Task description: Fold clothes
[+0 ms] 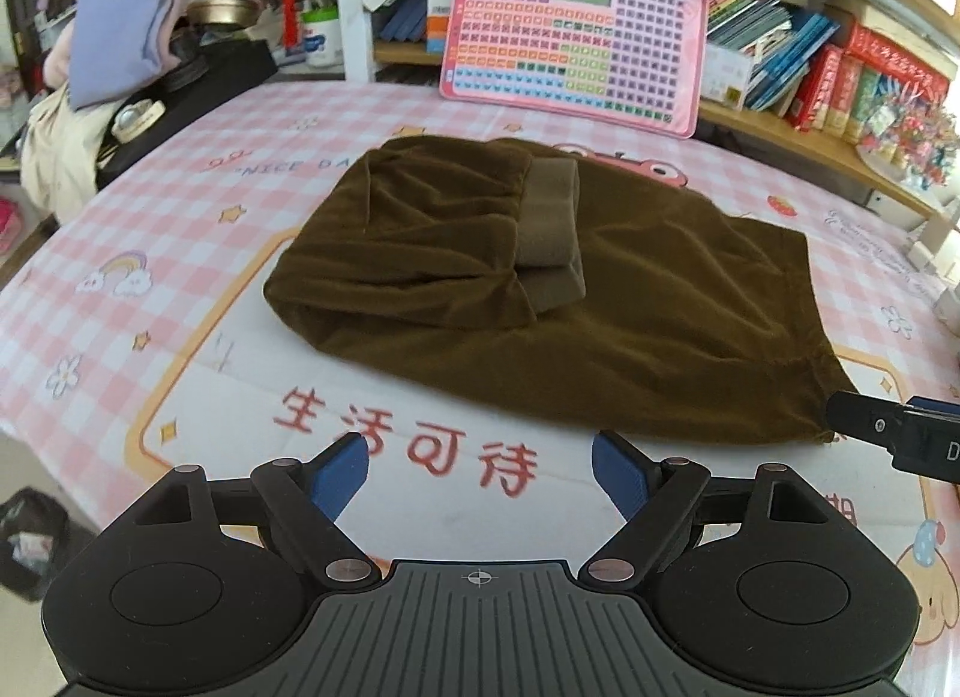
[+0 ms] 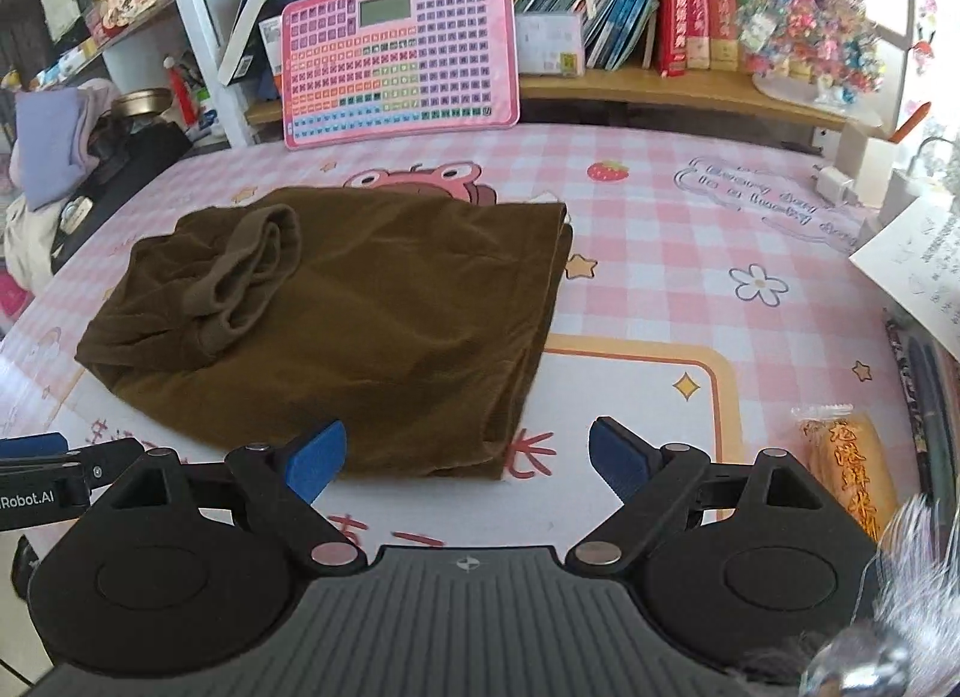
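A brown velvety garment [image 1: 540, 301] lies partly folded on the pink checked tablecloth [image 1: 180, 229], with its lighter ribbed cuffs [image 1: 549, 217] folded onto the top. It also shows in the right wrist view [image 2: 360, 325], cuffs [image 2: 252, 271] at its left. My left gripper [image 1: 480, 472] is open and empty, just short of the garment's near edge. My right gripper [image 2: 468, 460] is open and empty, over the garment's near right corner, apart from it. The right gripper's body shows at the right edge of the left view [image 1: 900, 433].
A pink keyboard toy [image 1: 576, 36] leans against the bookshelf [image 1: 810, 132] behind the table. Folded clothes and a black case [image 1: 150, 66] sit at the far left. A yellow snack packet [image 2: 840, 457], papers [image 2: 918, 259] and a white charger [image 2: 834, 184] lie at the right.
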### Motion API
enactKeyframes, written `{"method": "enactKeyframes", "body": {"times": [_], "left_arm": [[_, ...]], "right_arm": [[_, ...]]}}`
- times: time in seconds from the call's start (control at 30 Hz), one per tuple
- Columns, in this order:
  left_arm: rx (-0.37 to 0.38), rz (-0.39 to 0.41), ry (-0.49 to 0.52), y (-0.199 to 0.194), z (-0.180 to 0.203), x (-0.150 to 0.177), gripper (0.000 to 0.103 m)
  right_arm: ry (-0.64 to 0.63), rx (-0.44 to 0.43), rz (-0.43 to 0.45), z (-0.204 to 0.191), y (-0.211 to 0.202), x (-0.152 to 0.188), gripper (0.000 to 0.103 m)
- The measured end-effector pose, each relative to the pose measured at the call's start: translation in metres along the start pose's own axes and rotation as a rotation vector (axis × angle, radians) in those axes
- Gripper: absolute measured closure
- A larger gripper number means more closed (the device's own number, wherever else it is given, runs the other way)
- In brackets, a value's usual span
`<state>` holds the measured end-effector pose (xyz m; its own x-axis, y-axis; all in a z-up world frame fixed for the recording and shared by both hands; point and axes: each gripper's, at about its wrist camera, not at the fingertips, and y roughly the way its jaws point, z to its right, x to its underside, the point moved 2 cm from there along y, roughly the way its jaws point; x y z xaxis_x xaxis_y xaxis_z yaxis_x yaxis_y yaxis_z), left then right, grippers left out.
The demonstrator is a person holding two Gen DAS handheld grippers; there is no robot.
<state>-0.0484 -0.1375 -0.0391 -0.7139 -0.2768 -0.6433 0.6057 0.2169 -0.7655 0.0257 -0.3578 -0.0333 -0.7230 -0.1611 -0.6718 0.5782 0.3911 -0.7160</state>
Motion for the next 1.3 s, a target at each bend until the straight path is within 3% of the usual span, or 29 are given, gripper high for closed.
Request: {"method": "enactKeyframes", "body": {"times": [0.27,0.57,0.8,1.03,1.23,1.3], "left_arm": [[-0.031,-0.019,-0.012,0.0,0.022,0.005,0.019],[-0.072,0.001,-0.02,-0.002,0.029,0.002,0.019],[-0.074,-0.003,0.006,-0.002,0.036,0.0,0.019],[-0.072,-0.001,0.033,-0.004,0.042,0.0,0.019],[-0.017,-0.003,0.05,-0.003,0.047,-0.002,0.013],[0.0,-0.021,0.041,0.001,0.048,-0.003,0.013]], "right_arm": [[0.023,-0.054,-0.043,0.027,0.008,-0.001,0.015],[0.387,-0.252,-0.226,0.075,0.034,-0.013,0.019],[0.415,-0.317,-0.265,0.073,0.044,-0.017,0.04],[0.449,-0.367,-0.293,0.072,0.054,-0.019,0.052],[0.473,-0.396,-0.323,0.069,0.067,-0.025,0.061],[0.481,-0.4,-0.336,0.068,0.071,-0.027,0.072]]}}
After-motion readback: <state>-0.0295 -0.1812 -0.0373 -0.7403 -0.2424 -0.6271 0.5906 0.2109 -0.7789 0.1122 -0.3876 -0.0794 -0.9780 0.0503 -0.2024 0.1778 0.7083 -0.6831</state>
